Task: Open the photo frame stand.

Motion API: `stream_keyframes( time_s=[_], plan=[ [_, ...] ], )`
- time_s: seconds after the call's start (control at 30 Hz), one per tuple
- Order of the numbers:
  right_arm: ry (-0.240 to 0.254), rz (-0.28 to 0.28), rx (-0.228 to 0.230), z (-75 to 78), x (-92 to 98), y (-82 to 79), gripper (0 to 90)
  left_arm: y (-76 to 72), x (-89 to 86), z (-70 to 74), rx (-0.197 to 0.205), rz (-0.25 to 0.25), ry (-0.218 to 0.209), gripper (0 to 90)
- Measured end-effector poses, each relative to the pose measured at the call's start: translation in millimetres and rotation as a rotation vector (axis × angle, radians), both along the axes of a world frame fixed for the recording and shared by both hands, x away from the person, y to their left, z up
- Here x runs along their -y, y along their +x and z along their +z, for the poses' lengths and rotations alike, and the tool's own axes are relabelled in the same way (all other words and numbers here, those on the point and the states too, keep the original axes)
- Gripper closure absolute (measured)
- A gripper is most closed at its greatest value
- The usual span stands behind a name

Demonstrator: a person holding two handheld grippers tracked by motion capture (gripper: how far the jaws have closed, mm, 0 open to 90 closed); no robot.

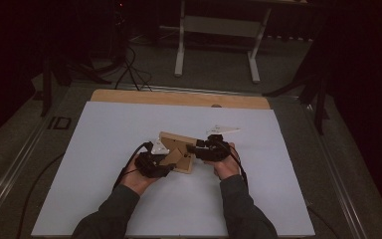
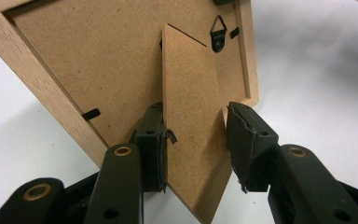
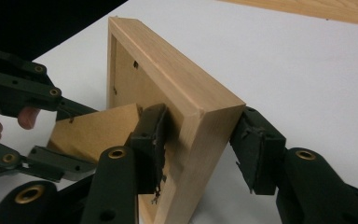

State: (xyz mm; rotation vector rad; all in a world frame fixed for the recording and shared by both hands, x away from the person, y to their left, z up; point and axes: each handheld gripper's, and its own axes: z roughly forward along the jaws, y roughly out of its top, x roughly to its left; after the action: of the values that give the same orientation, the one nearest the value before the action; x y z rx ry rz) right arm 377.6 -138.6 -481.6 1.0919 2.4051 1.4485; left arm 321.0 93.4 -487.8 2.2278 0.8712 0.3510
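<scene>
Near the middle of the white table sheet [image 1: 104, 149] we have a wooden picture frame [image 1: 176, 144], back side toward us, with its fibreboard easel stand [image 2: 193, 140] swung out from the backing. Our right gripper [image 3: 200, 149] straddles the frame's thick lower corner, one pad against the back and the other not quite touching the front face, so it is spread, not pinching. Our left gripper [image 2: 198, 144] brackets the stand, one pad against it and the other clear. We judge the frame light and stiff, best held by its solid edge; the stand is thin and hinged, likely to bend, so we would take it near its free end, gently.
</scene>
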Motion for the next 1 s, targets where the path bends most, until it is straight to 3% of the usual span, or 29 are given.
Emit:
stream_keyframes(
  time_s=[0.27,0.7,1.0],
  plan=[
    [0.0,-0.019,0.027,6.3,3.4,-2.3,57.7,7.7,5.8,-0.5,0.01,0.019,0.032,61.1],
    [-0.032,-0.042,0.07,11.1,5.2,-2.5,57.7,21.7,13.2,-5.9,0.002,0.034,0.035,61.7],
    [-0.05,-0.032,0.084,12.1,0.2,-6.2,57.4,21.9,11.2,-6.7,-0.001,0.042,0.029,61.2]
  ],
)
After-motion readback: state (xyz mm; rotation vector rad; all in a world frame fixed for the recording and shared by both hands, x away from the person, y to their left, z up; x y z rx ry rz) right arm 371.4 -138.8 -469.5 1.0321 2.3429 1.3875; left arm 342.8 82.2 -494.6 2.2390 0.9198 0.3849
